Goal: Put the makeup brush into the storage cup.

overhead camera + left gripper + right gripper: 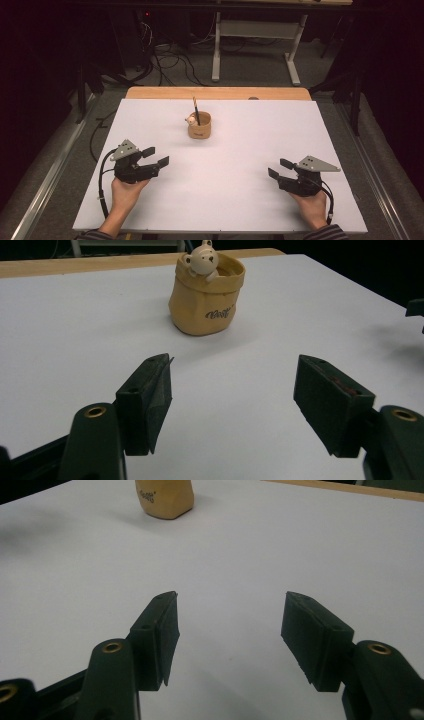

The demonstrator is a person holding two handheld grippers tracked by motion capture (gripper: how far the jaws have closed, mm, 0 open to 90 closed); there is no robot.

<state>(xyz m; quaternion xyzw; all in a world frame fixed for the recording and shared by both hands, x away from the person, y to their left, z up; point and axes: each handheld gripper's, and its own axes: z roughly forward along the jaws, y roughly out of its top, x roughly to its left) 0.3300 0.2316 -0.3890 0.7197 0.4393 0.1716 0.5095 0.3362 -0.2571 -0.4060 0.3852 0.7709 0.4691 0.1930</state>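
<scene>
1. Standing upright near the far middle of the white table [150, 120], a tan sack-shaped pen holder [199, 127] with a small bear figure [202, 259] on its rim carries one dark pencil [196, 111], seemingly awaiting pickup.
2. Well apart on either side, the left gripper [156, 156] and right gripper [280, 168] rest low, jaws spread wide and empty, angled toward it.
3. Matte black jaw pads contrast with the smooth sheet.

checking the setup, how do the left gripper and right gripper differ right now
The left gripper sits closer to the bear cup than the right gripper does. The left gripper points up and right; the right gripper points up and left. Both are open, empty and held low over the white sheet.
</scene>
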